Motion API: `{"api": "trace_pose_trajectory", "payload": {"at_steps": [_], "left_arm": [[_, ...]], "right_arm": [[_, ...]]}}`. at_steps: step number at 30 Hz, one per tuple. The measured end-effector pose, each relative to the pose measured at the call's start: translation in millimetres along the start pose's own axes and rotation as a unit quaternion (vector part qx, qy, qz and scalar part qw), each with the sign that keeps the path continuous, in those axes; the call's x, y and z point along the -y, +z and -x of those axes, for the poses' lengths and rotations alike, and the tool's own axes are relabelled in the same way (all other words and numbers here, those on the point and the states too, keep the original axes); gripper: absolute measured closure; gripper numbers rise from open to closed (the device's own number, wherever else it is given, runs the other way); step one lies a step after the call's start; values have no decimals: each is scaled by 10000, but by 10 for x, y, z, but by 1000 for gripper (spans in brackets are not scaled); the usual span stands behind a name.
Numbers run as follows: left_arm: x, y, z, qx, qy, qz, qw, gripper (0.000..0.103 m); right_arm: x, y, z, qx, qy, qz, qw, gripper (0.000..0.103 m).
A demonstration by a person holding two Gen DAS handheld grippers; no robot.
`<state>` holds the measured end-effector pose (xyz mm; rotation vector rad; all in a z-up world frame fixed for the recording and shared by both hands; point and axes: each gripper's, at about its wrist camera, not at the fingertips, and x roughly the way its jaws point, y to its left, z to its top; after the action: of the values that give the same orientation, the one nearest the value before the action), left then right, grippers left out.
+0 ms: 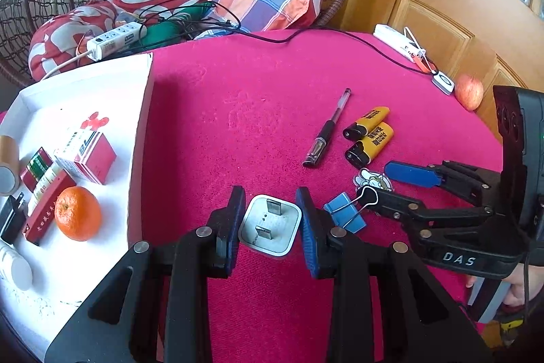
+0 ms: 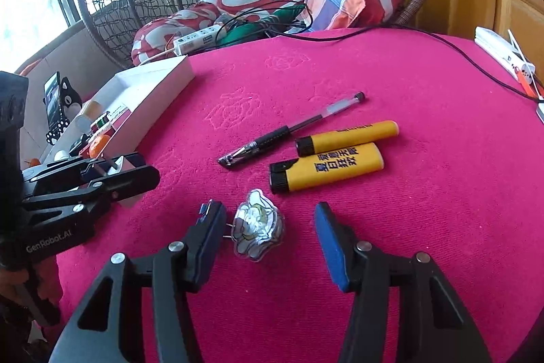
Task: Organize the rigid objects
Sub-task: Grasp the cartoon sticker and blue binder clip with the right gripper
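My left gripper (image 1: 270, 223) is shut on a white plug adapter (image 1: 270, 228), prongs facing the camera, above the pink tablecloth; it also shows in the right wrist view (image 2: 115, 167). My right gripper (image 2: 268, 233) is open, its fingers either side of a shiny cartoon badge (image 2: 258, 233) that lies on the cloth. In the left wrist view the right gripper (image 1: 377, 184) stands over the badge (image 1: 372, 181), beside a blue binder clip (image 1: 343, 216). A black pen (image 2: 292, 128) and two yellow lighters (image 2: 326, 170) lie beyond the badge.
A white tray (image 1: 139, 138) on the left holds red boxes (image 1: 88, 155), an orange (image 1: 78, 213), a black charger (image 1: 12, 220) and small bottles. An apple (image 1: 469, 91), a white box (image 1: 397, 41) and a black cable (image 1: 340, 34) are at the table's far right. Cushions and a power strip (image 1: 112, 39) lie behind.
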<state>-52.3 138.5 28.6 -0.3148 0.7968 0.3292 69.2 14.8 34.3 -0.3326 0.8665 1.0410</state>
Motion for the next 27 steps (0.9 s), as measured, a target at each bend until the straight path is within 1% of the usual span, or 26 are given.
{"api": "trace_pose_trajectory", "payload": {"at_steps": [2, 4, 5, 6, 9, 13, 16, 17, 23, 27], "left_arm": [[-2, 0, 2, -2, 1, 6, 10000, 73], [-3, 2, 5, 11, 7, 11, 10000, 73], [-6, 2, 9, 20, 8, 15, 10000, 73], [-9, 3, 12, 29, 9, 23, 10000, 73], [-15, 3, 13, 31, 4, 29, 10000, 73], [5, -3, 23, 26, -1, -3, 10000, 73], [29, -4, 28, 22, 18, -34, 10000, 73], [42, -1, 27, 18, 34, -42, 10000, 73], [114, 19, 112, 153, 39, -110, 9998, 73], [144, 48, 241, 355, 31, -165, 9992, 73]], "right_arm": [[-16, -4, 2, -19, -99, 66, 9999, 49], [18, -12, 21, 10, -309, 105, 9995, 49], [42, -19, 34, 34, -433, 80, 9990, 49], [102, -27, 48, 49, -468, -4, 9989, 49], [179, -43, 77, 74, -274, -129, 9995, 49], [76, -15, 22, 33, -211, 156, 9996, 49], [9, 15, -27, -9, -249, 383, 9990, 61], [-2, 17, -32, -23, -244, 423, 9988, 72], [69, -20, 52, 85, -212, 272, 9994, 72], [149, -4, 280, 437, -225, -29, 9988, 72]]}}
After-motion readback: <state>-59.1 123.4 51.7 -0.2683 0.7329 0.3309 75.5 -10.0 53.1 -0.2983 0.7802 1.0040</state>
